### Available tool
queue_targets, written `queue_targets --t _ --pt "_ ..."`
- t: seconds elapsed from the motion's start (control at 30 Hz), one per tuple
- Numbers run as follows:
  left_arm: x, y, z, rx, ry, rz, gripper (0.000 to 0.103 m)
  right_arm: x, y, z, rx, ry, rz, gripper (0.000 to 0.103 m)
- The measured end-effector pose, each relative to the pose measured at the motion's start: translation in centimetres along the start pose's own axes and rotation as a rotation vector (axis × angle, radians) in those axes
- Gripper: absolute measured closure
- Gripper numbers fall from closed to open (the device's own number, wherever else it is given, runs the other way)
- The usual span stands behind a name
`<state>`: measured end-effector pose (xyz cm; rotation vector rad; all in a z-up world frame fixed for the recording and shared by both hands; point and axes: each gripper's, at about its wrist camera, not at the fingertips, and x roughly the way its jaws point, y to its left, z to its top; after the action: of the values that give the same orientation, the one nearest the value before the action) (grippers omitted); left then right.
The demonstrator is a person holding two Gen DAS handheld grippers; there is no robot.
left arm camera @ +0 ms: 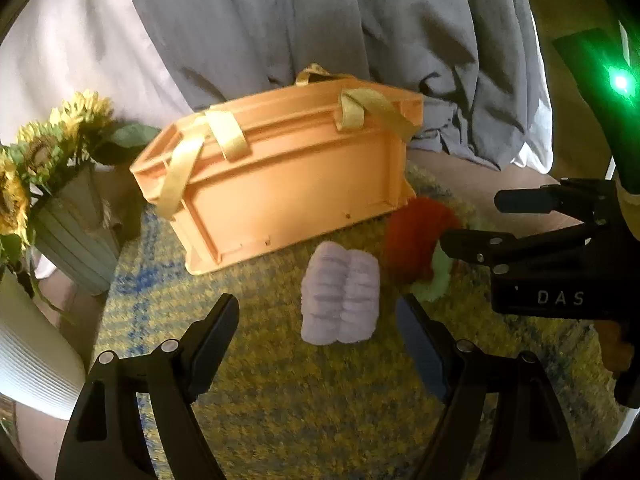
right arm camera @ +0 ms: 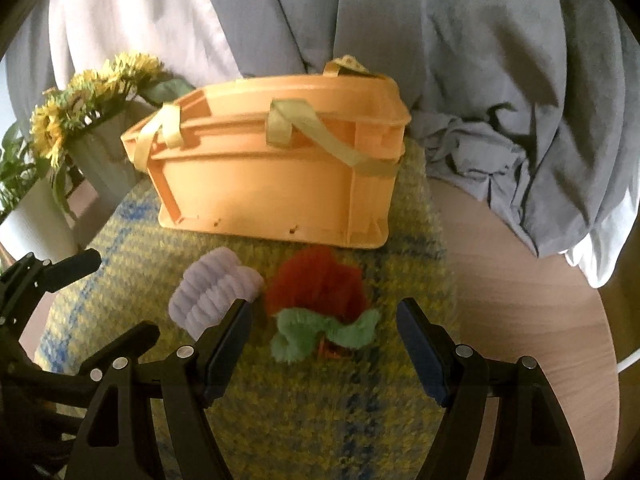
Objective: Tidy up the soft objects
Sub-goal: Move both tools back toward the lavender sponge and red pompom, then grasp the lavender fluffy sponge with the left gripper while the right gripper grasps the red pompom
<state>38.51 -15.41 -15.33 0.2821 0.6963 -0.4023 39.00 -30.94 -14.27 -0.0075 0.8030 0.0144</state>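
Left wrist view first: the lilac fuzzy bundle (left arm camera: 340, 294) lies flat on the yellow-and-blue mat (left arm camera: 320, 400), dead centre, just ahead of the left gripper (left arm camera: 318, 320), whose jaws stand well apart with nothing between them and touching nothing; at two o'clock from the bundle sits the red and green fuzzy flower (left arm camera: 420, 240), close beside it but apart; the right gripper (left arm camera: 472, 224) pokes in from three o'clock, over the flower's edge; at twelve o'clock the orange crate (left arm camera: 280, 184) stands on the mat, pale yellow straps (left arm camera: 228, 136) draped over its rim; at nine o'clock, sunflowers (left arm camera: 44, 148) in a ribbed grey pot (left arm camera: 72, 240).

Right wrist view now: the flower (right arm camera: 320, 300) lies on the mat (right arm camera: 320, 420) squarely ahead of the right gripper (right arm camera: 324, 316), red head towards the crate (right arm camera: 272, 176), green leaves nearer the camera; these jaws too are wide apart, gripping nothing; the lilac bundle (right arm camera: 212, 296) sits at nine o'clock of the flower, partly behind the gripper's left-side finger; the left gripper (right arm camera: 116, 296) enters at eight o'clock; grey cloth (right arm camera: 480, 100) hangs behind; bare wooden tabletop (right arm camera: 520, 320) at three o'clock.
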Motion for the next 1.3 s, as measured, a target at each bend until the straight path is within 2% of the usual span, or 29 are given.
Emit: queue_targets --t 0.33,0.63,1.0,1.03,1.13,1.23,1.3 --pt "2.8 -0.2 -0.8 -0.013 0.063 -0.017 0.023 3.0 0.1 -0.3 -0.031 0.064 0.006 0.028" --pt "4.9 -0.5 -0.4 -0.002 0.079 -0.046 0.023 4.9 -0.4 -0.4 -0.042 0.1 0.023 0.028" --pt "6.9 0.3 0.5 -0.024 0.092 -0.036 0.023 6.9 -1.0 0.1 -0.016 0.123 0.072 0.03" --pt "7.0 0.4 0.6 -0.028 0.093 -0.037 0.023 7.0 -1.0 0.1 -0.016 0.123 0.073 0.031" --pt "7.4 0.5 0.7 -0.035 0.097 -0.043 0.024 7.5 -0.9 0.2 -0.009 0.129 0.085 0.042" --pt "7.8 0.7 0.7 -0.045 0.105 -0.056 0.034 7.7 -1.0 0.1 0.009 0.132 0.095 0.052" --pt "7.8 0.7 0.7 -0.053 0.105 -0.062 0.046 7.8 -1.0 0.0 0.014 0.132 0.096 0.061"
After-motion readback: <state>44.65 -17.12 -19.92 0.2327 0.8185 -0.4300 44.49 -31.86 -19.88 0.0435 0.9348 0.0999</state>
